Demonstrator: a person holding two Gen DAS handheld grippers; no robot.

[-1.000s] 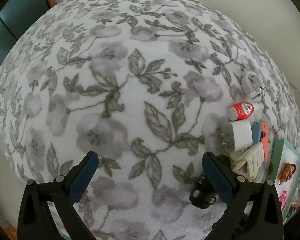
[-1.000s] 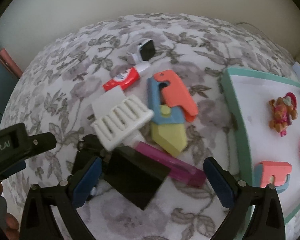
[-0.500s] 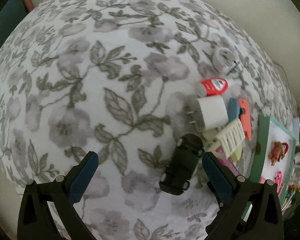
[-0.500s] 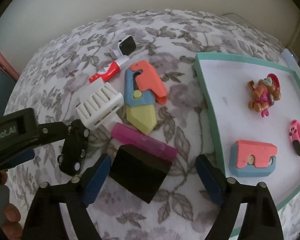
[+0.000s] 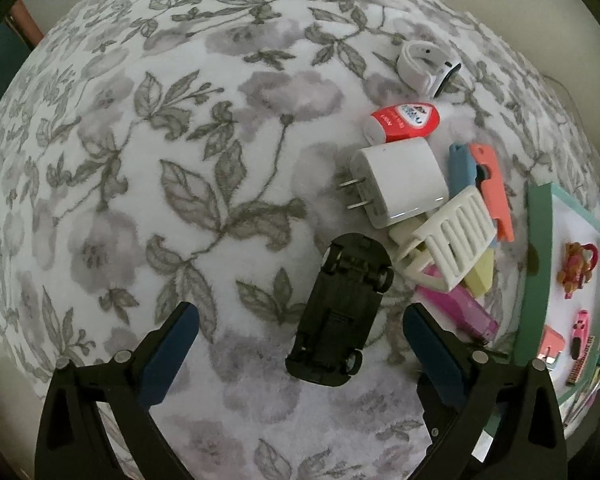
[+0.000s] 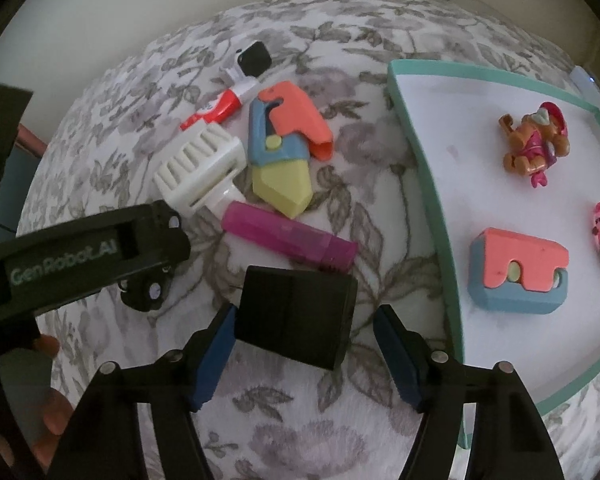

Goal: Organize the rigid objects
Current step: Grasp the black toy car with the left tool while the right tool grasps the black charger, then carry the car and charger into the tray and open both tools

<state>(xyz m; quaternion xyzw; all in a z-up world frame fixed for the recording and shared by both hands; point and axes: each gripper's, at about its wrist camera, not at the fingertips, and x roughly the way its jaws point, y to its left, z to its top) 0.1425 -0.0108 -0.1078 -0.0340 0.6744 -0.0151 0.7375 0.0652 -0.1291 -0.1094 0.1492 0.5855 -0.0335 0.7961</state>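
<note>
A black toy car (image 5: pixel 338 312) lies upside down on the flowered cloth, between the fingers of my left gripper (image 5: pixel 300 344). Those jaws are wide, closing slightly, and touch nothing. In the right wrist view a black box (image 6: pixel 296 316) sits between the fingers of my right gripper (image 6: pixel 306 352), whose jaws are closing. The left pad (image 6: pixel 220 344) is at the box's corner and the right pad stands clear of it. The left gripper's body (image 6: pixel 92 248) hides most of the car (image 6: pixel 144 294) there.
Behind the car lies a pile: white charger (image 5: pixel 400 182), red tube (image 5: pixel 404 120), white watch (image 5: pixel 424 64), white ribbed clip (image 5: pixel 452 240), pink case (image 6: pixel 288 240), orange-blue-yellow toy (image 6: pixel 284 148). A teal-rimmed tray (image 6: pixel 432 184) at the right holds a toy figure (image 6: pixel 534 144) and an orange-blue block (image 6: pixel 520 268).
The left gripper has slid toward the pile, so the car now lies between its fingers. The right jaws have narrowed around the black box.
</note>
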